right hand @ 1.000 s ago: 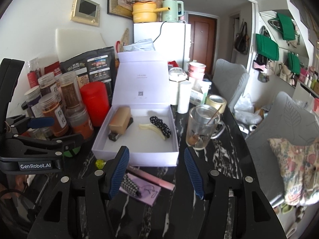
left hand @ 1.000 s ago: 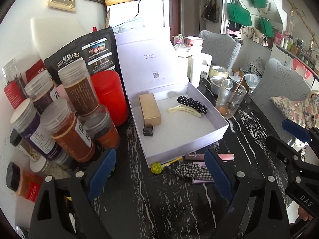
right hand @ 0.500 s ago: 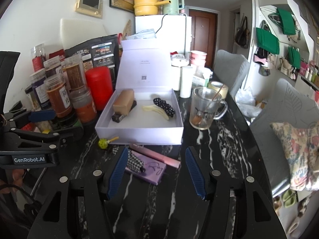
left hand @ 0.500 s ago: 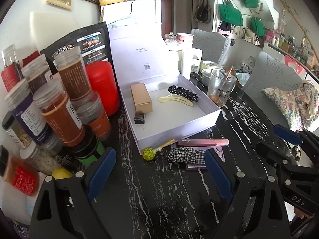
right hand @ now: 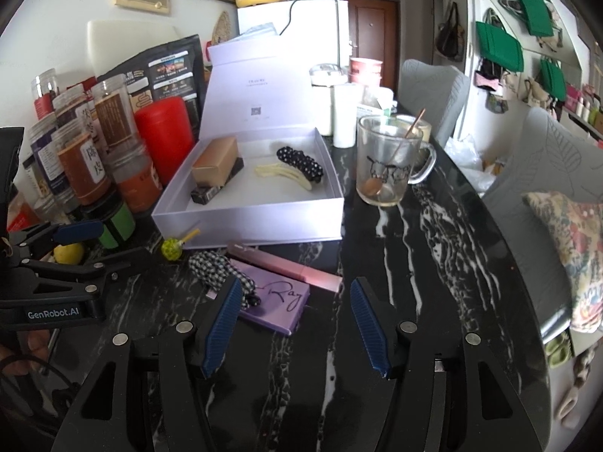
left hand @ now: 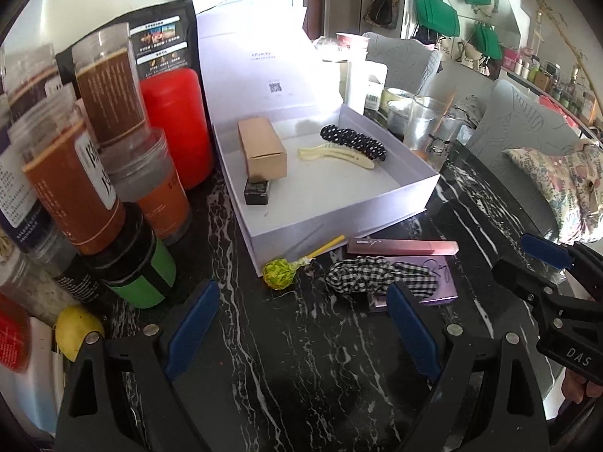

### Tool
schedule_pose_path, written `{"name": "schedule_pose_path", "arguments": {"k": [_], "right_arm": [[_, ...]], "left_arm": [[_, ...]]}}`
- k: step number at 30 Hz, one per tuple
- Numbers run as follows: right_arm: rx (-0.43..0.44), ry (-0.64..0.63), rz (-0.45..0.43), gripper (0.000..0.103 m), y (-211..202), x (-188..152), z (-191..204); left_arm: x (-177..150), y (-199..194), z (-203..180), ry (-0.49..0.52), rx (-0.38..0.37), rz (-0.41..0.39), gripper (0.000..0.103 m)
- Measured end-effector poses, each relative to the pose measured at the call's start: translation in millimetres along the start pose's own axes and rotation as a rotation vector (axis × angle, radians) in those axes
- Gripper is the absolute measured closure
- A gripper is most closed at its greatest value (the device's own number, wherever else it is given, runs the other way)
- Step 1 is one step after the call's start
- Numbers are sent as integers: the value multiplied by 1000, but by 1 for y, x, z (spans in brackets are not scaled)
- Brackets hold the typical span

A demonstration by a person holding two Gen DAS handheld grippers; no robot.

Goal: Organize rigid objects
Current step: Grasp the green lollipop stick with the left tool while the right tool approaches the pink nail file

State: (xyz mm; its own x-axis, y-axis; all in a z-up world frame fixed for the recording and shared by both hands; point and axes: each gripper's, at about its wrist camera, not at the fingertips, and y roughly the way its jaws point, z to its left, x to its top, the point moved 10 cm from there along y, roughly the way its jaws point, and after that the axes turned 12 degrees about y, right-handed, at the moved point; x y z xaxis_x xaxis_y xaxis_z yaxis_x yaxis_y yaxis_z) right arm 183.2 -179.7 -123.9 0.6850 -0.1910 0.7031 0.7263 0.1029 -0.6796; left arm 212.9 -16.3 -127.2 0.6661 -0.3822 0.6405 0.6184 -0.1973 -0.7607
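An open white box (left hand: 339, 222) (right hand: 248, 222) on the black marble table holds a tan carton (left hand: 262, 147), a small black cube (left hand: 257, 191), a cream hair clip (left hand: 337, 155) and a black dotted hair clip (left hand: 354, 142). In front of it lie a green lollipop (left hand: 279, 273) (right hand: 171, 248), a checked scrunchie (left hand: 373, 275) (right hand: 216, 267), a pink stick (left hand: 403, 246) (right hand: 286, 267) and a purple card box (right hand: 275, 301). My left gripper (left hand: 301, 324) is open, just short of the lollipop and scrunchie. My right gripper (right hand: 294, 320) is open over the purple card box.
Stacked spice jars (left hand: 86, 173), a green-banded tin (left hand: 139, 263), a red canister (left hand: 173, 124) and a lemon (left hand: 77, 331) crowd the left. A glass mug (right hand: 388, 162) with a spoon stands right of the box. Grey chairs (right hand: 527, 173) stand along the table's right edge.
Both grippers have moved forward and lower toward the loose items in front of the box. Both stay open. No object has moved.
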Motion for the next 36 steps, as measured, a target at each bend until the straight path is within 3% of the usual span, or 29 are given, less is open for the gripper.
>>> {"name": "schedule_pose_path", "arguments": {"k": [14, 18, 20, 24, 26, 29, 36], "right_arm": [[28, 17, 74, 43, 37, -5, -7], [41, 22, 87, 43, 44, -2, -10], [37, 16, 90, 43, 48, 0, -11], [28, -5, 102, 43, 57, 3, -13], [28, -12, 113, 43, 63, 4, -15], [29, -23, 133, 43, 73, 4, -18], [54, -53, 194, 43, 90, 0, -23]], "left_arm": [[-9, 55, 11, -14, -26, 58, 17], [-11, 65, 14, -12, -6, 71, 33], [-12, 71, 14, -24, -20, 86, 36], [-17, 80, 12, -64, -70, 107, 58], [-18, 81, 11, -78, -86, 107, 61], [-18, 82, 16, -74, -46, 96, 74], [-24, 75, 13, -65, -76, 100, 74]]}}
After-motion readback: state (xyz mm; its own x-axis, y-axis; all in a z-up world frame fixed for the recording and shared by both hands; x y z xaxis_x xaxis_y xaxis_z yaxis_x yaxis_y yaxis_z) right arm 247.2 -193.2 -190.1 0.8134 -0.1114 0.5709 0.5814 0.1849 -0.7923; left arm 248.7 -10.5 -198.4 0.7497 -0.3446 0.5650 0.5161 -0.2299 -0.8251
